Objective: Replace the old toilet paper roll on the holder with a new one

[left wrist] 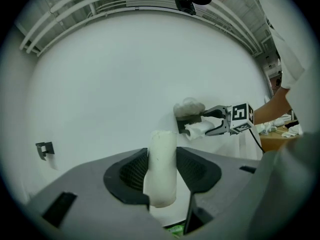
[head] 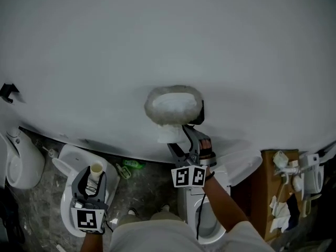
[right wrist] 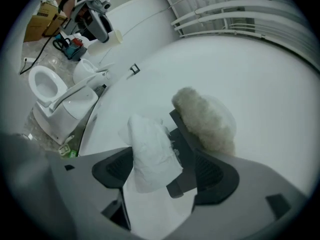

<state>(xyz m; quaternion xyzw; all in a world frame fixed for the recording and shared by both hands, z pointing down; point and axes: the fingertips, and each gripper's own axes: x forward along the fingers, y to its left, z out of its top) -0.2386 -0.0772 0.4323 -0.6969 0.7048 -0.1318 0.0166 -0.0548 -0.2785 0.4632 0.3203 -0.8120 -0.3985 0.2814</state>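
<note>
The toilet paper roll looked soft and rumpled, its white outer sheet wrinkled and loose rather than wound smooth. It sat at the wall holder, just under the holder's fluffy off-white cover and against its dark bracket. Whether it was seated on the bracket could not be told. Your right gripper was around it with the jaws standing wide apart. The roll lay near one pad, with the bracket between it and the other, so nothing was being squeezed. In the head view the same roll showed as a pale lump below the cover, at the tip of that gripper.

Your left gripper was held low and well apart from the holder. It was clamped on a bare cardboard tube, cream-coloured, smooth and upright between the pads, with no paper on it.

Around all this was the plain white wall, with a small black hook far to the left. Below it stood white toilets, a green item lay on the floor, and a wooden cabinet stood at the right.
</note>
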